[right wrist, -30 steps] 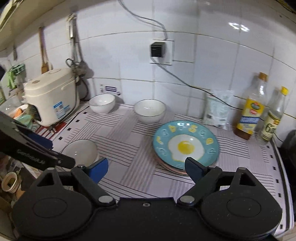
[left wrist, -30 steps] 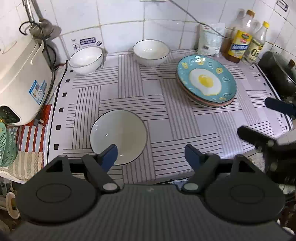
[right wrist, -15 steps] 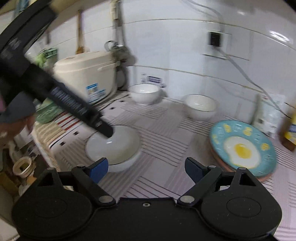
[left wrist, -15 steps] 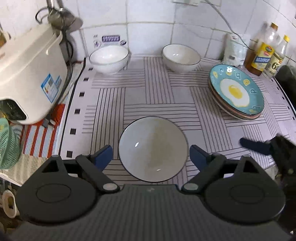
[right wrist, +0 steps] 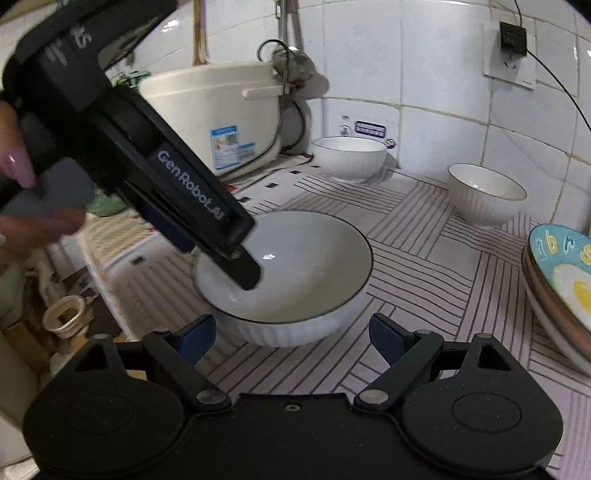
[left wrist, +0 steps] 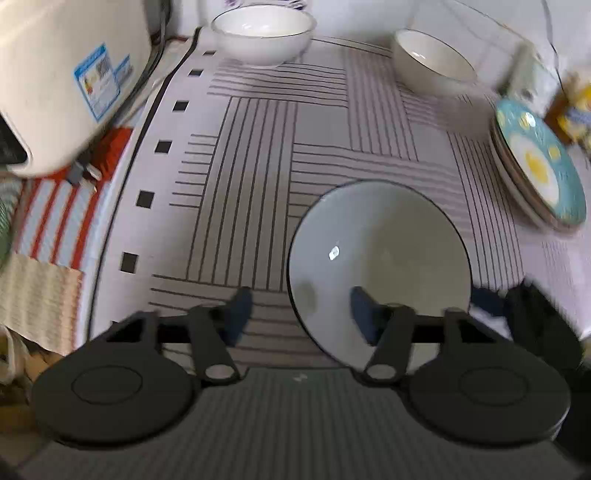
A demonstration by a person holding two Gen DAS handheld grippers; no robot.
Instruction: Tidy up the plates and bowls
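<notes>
While closing over the near rim of a wide white bowl [left wrist: 380, 254], left gripper [left wrist: 299, 306] straddling that rim, 1 finger inside, 1 outside on the striped mat [left wrist: 258, 147]; pads not yet pressing, nothing grasped. Right gripper [right wrist: 291, 336] spread wide and released, just short of the same bowl's side. Further back near the tiled wall, 2 smaller white bowls [left wrist: 264, 33] [left wrist: 432, 61], apart. At the right edge, stacked plates [left wrist: 539, 166], egg-patterned on top. At the left, cream rice cooker [left wrist: 66, 74].
</notes>
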